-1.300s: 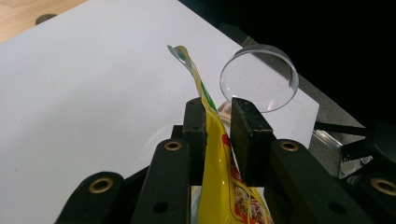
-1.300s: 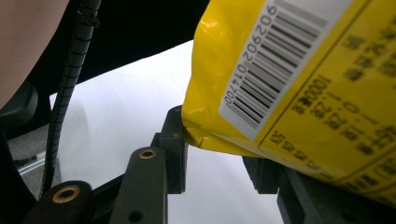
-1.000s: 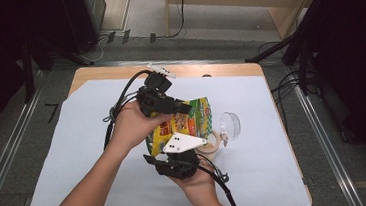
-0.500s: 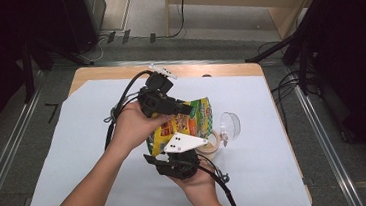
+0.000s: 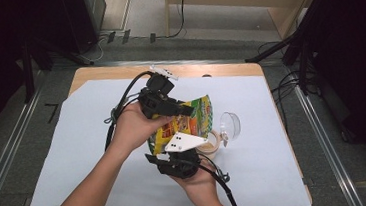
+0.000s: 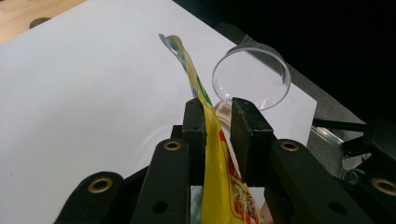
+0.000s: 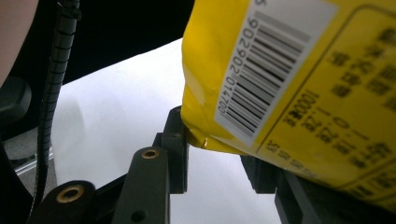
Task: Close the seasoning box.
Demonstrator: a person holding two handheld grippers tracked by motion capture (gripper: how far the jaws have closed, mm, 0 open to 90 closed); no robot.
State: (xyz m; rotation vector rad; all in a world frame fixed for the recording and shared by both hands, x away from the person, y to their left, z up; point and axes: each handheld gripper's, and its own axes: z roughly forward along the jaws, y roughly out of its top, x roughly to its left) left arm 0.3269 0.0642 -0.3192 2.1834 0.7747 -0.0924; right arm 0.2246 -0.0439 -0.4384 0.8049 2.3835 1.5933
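Left gripper view first: our left gripper (image 6: 215, 122) has its jaws pinched on the top edge of the yellow snack bag (image 6: 219, 186), foil squeezed thin between the pads, so it grips the bag. In the right gripper view, our right gripper (image 7: 219, 163) has a lower corner of the bag between its jaws; the far pad is hidden behind the bag, so we cannot tell if it presses or just cradles. High view: the bag (image 5: 192, 119) is held up off the table, tilted, over a small jar (image 5: 213, 143) whose clear lid (image 5: 229, 125) hangs open beside it on the white sheet (image 5: 75, 157).

Risks, as we judge them: the bag mouth looks wider than the jar, so contents could spill onto the sheet. The left grip is on a thin slippery edge and may slide. If the right corner slips, the bag swings and could knock the jar or its lid over.
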